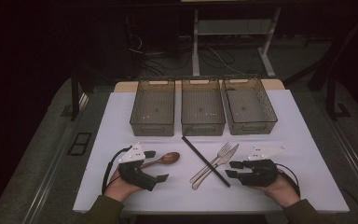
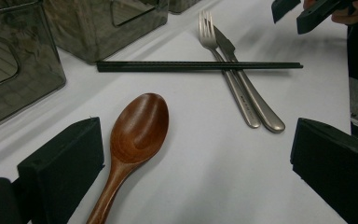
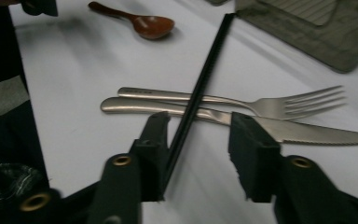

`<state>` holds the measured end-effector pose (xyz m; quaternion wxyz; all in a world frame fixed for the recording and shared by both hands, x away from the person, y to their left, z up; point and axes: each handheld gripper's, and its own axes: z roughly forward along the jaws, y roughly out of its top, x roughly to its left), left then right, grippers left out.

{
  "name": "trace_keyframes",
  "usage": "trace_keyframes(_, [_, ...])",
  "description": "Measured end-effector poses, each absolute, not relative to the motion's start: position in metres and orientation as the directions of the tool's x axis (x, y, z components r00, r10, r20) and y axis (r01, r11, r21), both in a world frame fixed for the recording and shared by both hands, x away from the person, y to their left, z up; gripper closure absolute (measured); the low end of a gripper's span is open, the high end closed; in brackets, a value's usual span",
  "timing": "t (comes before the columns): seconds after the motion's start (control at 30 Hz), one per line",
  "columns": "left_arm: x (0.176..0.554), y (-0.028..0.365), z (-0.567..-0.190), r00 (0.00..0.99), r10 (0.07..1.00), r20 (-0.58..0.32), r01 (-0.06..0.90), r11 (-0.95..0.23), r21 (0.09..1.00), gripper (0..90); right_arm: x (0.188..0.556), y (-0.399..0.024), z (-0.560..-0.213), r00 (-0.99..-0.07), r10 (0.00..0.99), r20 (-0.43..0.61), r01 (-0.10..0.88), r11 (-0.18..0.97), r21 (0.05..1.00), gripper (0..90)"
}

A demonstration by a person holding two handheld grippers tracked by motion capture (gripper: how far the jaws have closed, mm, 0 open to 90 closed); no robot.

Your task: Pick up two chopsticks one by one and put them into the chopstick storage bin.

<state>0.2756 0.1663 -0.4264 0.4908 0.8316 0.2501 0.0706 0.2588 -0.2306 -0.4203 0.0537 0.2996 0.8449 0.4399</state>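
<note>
Both grippers' fingers (image 2: 60,172) apart — nothing held

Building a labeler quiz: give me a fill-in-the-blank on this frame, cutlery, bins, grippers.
1. The black chopsticks lie across the fork and the ____.
2. The number of bins in the row at the table's far side is ____.
3. The wooden spoon lies between the open jaws of the ____ gripper.
4. The right gripper is ____, jaws apart near the chopsticks.

Missing words: knife; three; left; open
</note>
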Motion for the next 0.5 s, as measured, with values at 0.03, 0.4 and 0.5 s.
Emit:
trace_keyframes(0.03, [0.276,0.166,-0.427,0.865,0.486,-0.13,0.348,-0.393,0.851,1.6,0.259,-0.228,-0.421,-0.82,0.544,0.179,0.461,0.441,0.77,67.5])
trace_keyframes(0.4, [0.276,0.166,-0.428,0.862,0.489,-0.133,0.354,-0.394,0.848,1.6,0.26,-0.197,-0.43,-0.866,0.471,0.169,0.435,0.54,0.721,88.8])
trace_keyframes(0.5, [0.276,0.165,-0.428,0.861,0.489,-0.136,0.357,-0.393,0.847,1.6,0.259,-0.185,-0.436,-0.876,0.455,0.163,0.427,0.571,0.701,88.9])
